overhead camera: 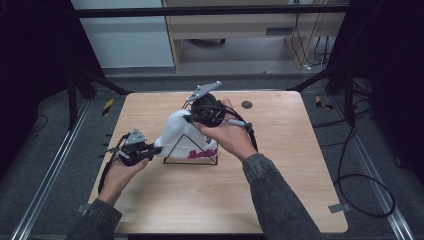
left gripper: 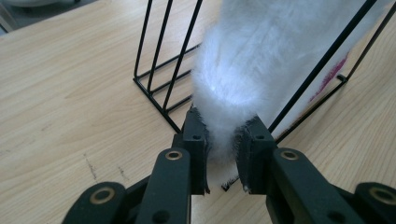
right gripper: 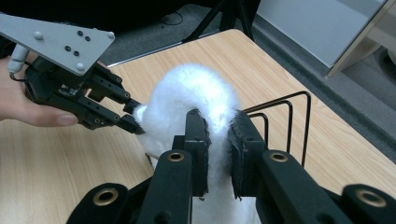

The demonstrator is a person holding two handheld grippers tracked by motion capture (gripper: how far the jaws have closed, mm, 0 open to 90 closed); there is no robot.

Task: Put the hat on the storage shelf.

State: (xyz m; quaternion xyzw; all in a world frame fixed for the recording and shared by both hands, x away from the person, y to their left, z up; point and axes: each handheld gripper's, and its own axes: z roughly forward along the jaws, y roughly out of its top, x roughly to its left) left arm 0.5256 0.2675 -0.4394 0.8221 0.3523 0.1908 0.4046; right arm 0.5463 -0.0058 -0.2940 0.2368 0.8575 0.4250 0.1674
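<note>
White fluffy hat (overhead camera: 181, 134) w/ pink lettering was draped over black wire rack (overhead camera: 191, 161) at worktop (overhead camera: 280, 200) centre; its edge was pinched by left tool (overhead camera: 156, 148), its crown by right tool (overhead camera: 189, 118).

White fuzzy hat (overhead camera: 181, 134) — draped over wire rack (overhead camera: 191, 161)

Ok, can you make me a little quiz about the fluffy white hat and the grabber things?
1. True or false: both grippers pinch the white hat.
2. What is the hat draped over? A) a bowl B) a black wire rack C) a box
3. Fill in: the writing on the hat is ____.

Key
1. True: the left gripper and the right gripper each squeeze fluffy fabric between their jaws.
2. B.
3. Pink.
</note>
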